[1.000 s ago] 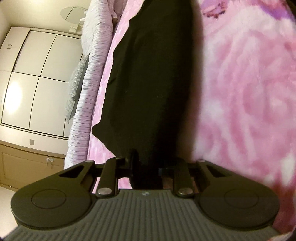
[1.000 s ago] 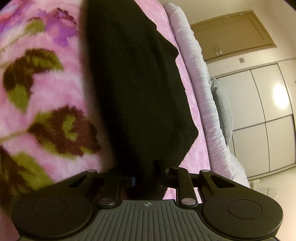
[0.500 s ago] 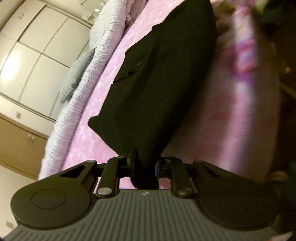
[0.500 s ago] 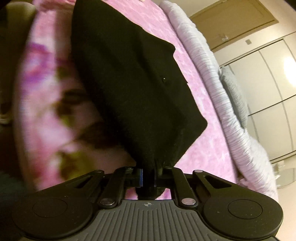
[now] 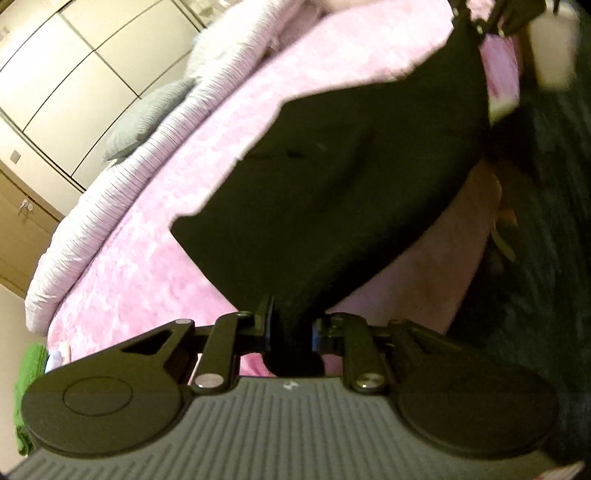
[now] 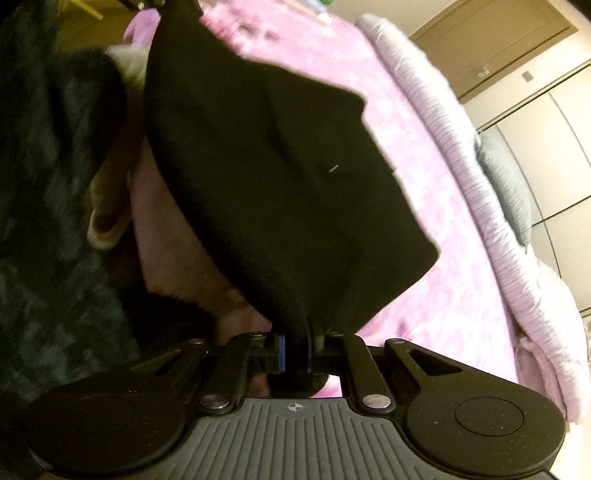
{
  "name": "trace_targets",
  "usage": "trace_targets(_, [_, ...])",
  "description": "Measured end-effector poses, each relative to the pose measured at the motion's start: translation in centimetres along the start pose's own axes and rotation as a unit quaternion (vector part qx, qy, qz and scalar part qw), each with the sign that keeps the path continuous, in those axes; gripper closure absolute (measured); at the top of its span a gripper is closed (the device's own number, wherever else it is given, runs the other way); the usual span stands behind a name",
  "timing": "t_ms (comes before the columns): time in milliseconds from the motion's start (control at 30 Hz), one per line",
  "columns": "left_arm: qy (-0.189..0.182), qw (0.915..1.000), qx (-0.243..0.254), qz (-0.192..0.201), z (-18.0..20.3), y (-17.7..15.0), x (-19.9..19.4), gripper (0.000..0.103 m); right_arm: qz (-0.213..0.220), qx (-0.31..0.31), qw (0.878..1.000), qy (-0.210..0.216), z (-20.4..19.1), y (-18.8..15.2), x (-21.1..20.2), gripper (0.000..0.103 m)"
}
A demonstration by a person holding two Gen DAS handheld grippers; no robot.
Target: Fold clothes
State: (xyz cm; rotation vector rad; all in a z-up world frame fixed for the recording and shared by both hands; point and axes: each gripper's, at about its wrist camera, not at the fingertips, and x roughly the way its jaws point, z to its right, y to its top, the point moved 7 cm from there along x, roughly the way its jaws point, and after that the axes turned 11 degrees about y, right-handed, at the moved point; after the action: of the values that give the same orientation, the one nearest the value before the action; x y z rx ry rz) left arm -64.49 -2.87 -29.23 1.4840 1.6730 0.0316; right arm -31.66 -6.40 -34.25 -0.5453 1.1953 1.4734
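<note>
A black garment (image 5: pixel 343 184) hangs stretched between my two grippers above a pink bed cover (image 5: pixel 155 236). My left gripper (image 5: pixel 291 325) is shut on one end of it. My right gripper (image 6: pixel 295 345) is shut on the other end of the garment (image 6: pixel 280 184). In the left wrist view the right gripper (image 5: pixel 491 18) shows at the top right, holding the far end. In the right wrist view the left gripper (image 6: pixel 155 5) shows at the top left. The cloth hides the fingertips.
A ribbed lilac quilt (image 5: pixel 122 173) and a grey pillow (image 5: pixel 147 114) lie along the bed's far side, in front of white wardrobe doors (image 5: pixel 62 70). A dark furry sleeve (image 6: pixel 48 206) shows on the person's side. Something green (image 5: pixel 29 373) lies at the bed's left end.
Both grippers have lifted and pulled back toward the person with the garment. It has come up off the cover and now hangs spread between them. The views have tilted.
</note>
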Motion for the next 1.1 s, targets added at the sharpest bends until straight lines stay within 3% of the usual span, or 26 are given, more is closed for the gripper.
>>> trace_targets(167, [-0.028,0.9989,-0.036,0.008,-6.7,4.0,4.7,0.086,0.055,0.042,0.997,0.018,8.1,2.5,-1.1,0.093])
trace_targets(333, [-0.044,0.9927,-0.111,-0.013,-12.9,6.8,14.6,0.078,0.065,0.090,0.993,0.037,17.1,4.6,3.3,0.093])
trace_targets(400, [-0.036,0.9846,-0.169,-0.027,-15.0,6.9,19.1,0.066,0.064,0.133,0.988,0.044,21.3,5.1,6.6,0.089])
trace_targets(433, [-0.028,0.9771,-0.208,-0.034,-16.2,6.7,21.3,0.068,0.060,0.161,0.984,0.045,23.3,5.1,8.5,0.083])
trace_targets(500, [-0.029,0.9547,-0.290,-0.059,-18.4,5.6,25.6,0.069,0.054,0.222,0.973,0.044,26.9,4.9,12.2,0.080])
trace_targets(600, [-0.047,0.9118,-0.397,-0.093,-19.6,3.4,28.9,0.069,0.065,0.331,0.940,0.049,30.6,3.4,15.8,0.079])
trace_targets(667, [-0.077,0.8881,-0.444,-0.091,-18.9,1.8,29.0,0.069,0.094,0.412,0.903,0.073,32.5,2.0,17.0,0.071])
trace_targets(767, [-0.111,0.8566,-0.495,-0.094,-17.8,-0.4,29.2,0.066,0.142,0.518,0.833,0.134,33.3,-1.0,17.9,0.051])
trace_targets(867, [-0.146,0.8138,-0.554,-0.100,-17.2,-1.6,29.3,0.062,0.169,0.564,0.792,0.161,34.0,-2.5,17.7,0.048])
trace_targets(900, [-0.149,0.8053,-0.564,-0.104,-17.0,-1.9,29.6,0.062,0.178,0.574,0.782,0.165,33.9,-2.8,17.5,0.048])
trace_targets(967, [-0.147,0.8032,-0.567,-0.110,-16.4,-1.9,30.3,0.063,0.189,0.592,0.765,0.166,34.3,-3.4,17.6,0.048])
trace_targets(1033, [-0.122,0.8157,-0.555,-0.106,-16.2,-1.5,31.2,0.068,0.189,0.605,0.756,0.163,34.1,-3.7,17.4,0.048])
trace_targets(1100, [-0.105,0.8295,-0.540,-0.099,-15.9,-0.9,31.2,0.069,0.173,0.610,0.758,0.155,34.0,-3.8,17.5,0.048])
